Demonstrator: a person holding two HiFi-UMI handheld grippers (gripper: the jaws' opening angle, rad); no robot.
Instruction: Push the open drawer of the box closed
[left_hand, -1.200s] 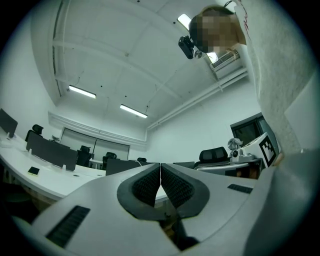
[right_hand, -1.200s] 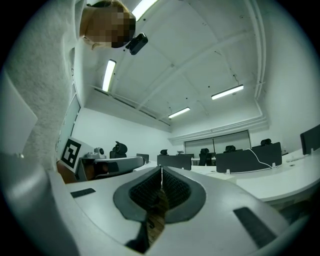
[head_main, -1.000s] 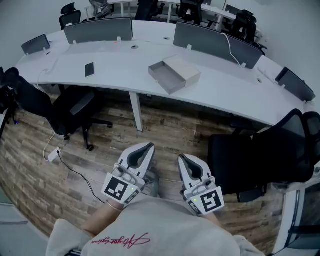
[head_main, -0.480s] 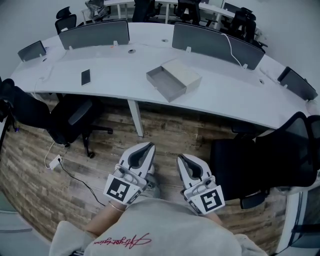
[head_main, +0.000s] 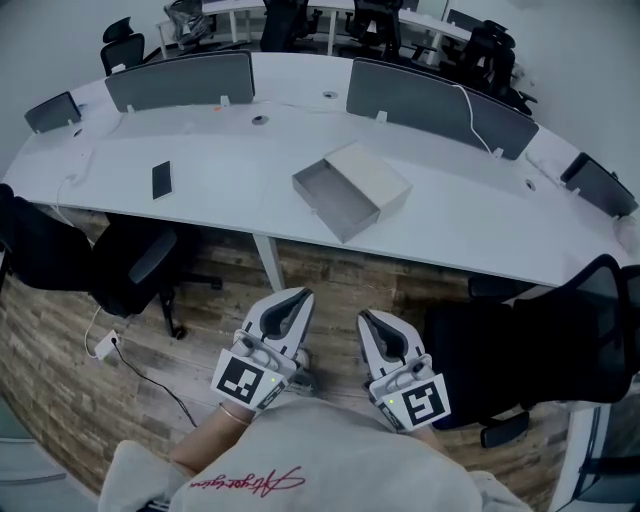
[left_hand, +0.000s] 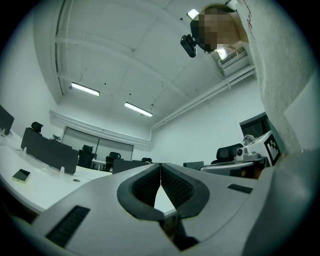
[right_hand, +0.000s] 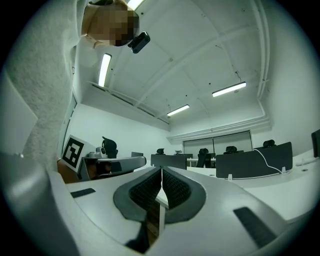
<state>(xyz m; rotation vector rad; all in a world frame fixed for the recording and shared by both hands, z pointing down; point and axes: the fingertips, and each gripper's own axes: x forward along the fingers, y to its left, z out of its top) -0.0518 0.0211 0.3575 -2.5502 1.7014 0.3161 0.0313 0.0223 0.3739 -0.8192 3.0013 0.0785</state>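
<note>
A pale box (head_main: 376, 176) lies on the curved white desk (head_main: 215, 200) ahead, its grey drawer (head_main: 331, 200) pulled out toward the near left. Both grippers are held low against the person's chest, well short of the desk. My left gripper (head_main: 303, 294) is shut with nothing between its jaws; in the left gripper view the left gripper (left_hand: 160, 166) shows its pads meeting. My right gripper (head_main: 365, 316) is shut and empty too, and in the right gripper view the right gripper (right_hand: 161, 171) points at the room, not the box.
A black phone (head_main: 162, 180) lies on the desk's left part. Grey divider screens (head_main: 180, 79) line the far edge. Black office chairs stand at the left (head_main: 120, 265) and at the right (head_main: 545, 340). Wood floor with a power strip and cable (head_main: 105, 345) lies between me and the desk.
The desk and box have drawn a little nearer and lower in the head view as the person steps forward. Both grippers stay shut at the chest.
</note>
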